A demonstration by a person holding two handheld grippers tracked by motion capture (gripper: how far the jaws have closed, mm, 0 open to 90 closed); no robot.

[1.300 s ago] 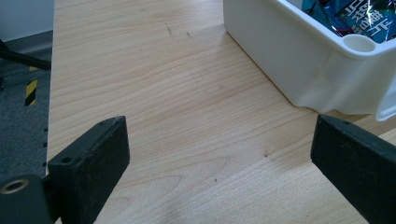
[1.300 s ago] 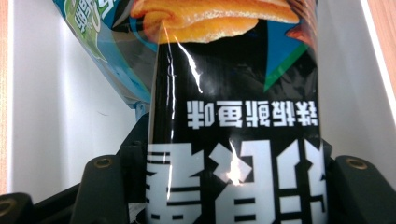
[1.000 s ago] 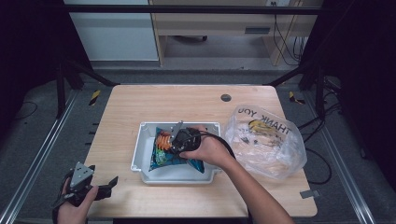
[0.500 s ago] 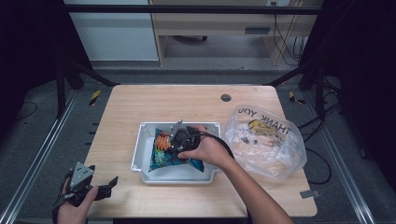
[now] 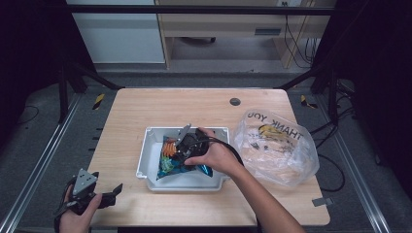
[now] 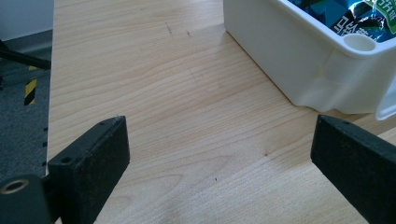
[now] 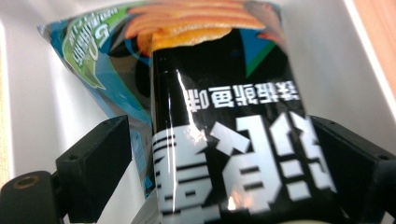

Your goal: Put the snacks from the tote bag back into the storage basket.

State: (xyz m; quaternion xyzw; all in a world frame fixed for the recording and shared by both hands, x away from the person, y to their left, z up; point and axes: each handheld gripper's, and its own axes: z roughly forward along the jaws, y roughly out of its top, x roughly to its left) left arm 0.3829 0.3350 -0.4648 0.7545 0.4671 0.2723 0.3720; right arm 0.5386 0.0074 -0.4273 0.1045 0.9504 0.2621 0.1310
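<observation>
While the plastic bag reads "THANK YOU", the right claw spreads around a snack packet bearing Chinese characters; the left claw gapes empty over the worktop.

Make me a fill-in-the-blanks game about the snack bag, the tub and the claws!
1. The snack bag lies inside the white ____.
2. The crinkly plastic bag with THANK YOU on it sits to the ____ of the tub.
3. The left claw hovers over the wooden ____ with nothing between its jaws.
4. The right claw has its jaws on either side of the snack ____.

Missing words: tub; right; table; bag
</observation>
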